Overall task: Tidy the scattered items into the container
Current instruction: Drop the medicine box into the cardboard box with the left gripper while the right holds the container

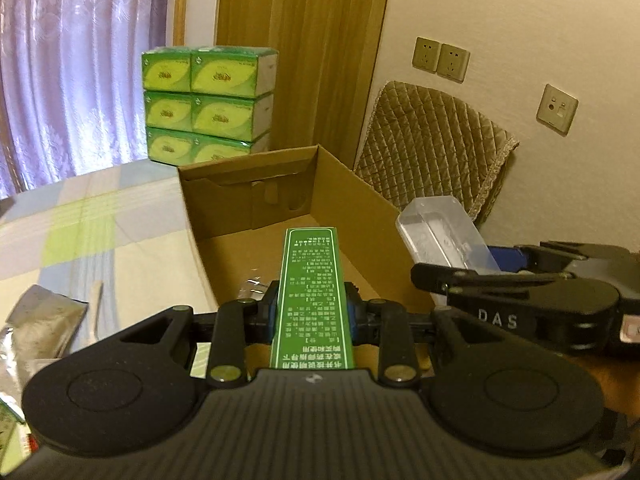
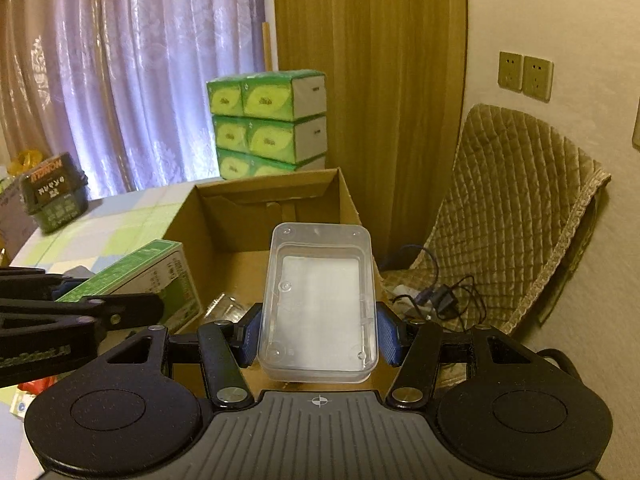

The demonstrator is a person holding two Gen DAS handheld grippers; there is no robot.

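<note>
Cardboard box [image 1: 352, 200] is approached with a green carton [image 1: 312, 300] clamped in the left gripper [image 1: 312, 312] and a clear plastic case [image 2: 320, 304] clamped in the right gripper [image 2: 320, 332], so lowering inside and releasing is judged to be called for next.

Each fisheye view looks forward and slightly down from just behind its own hand-held gripper, close over the open brown cardboard box [image 1: 256, 216]. Both views share that box [image 2: 280, 200], the stacked green tissue packs [image 1: 208, 100] [image 2: 268, 124], purple curtain and quilted chair cushion.

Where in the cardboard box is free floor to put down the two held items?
The cardboard box has bare floor toward its far wall, beyond the green box and clear plastic case. The near end holds a crumpled clear wrapper. Outside, the tablecloth's near-left corner is crowded with packets.
</note>
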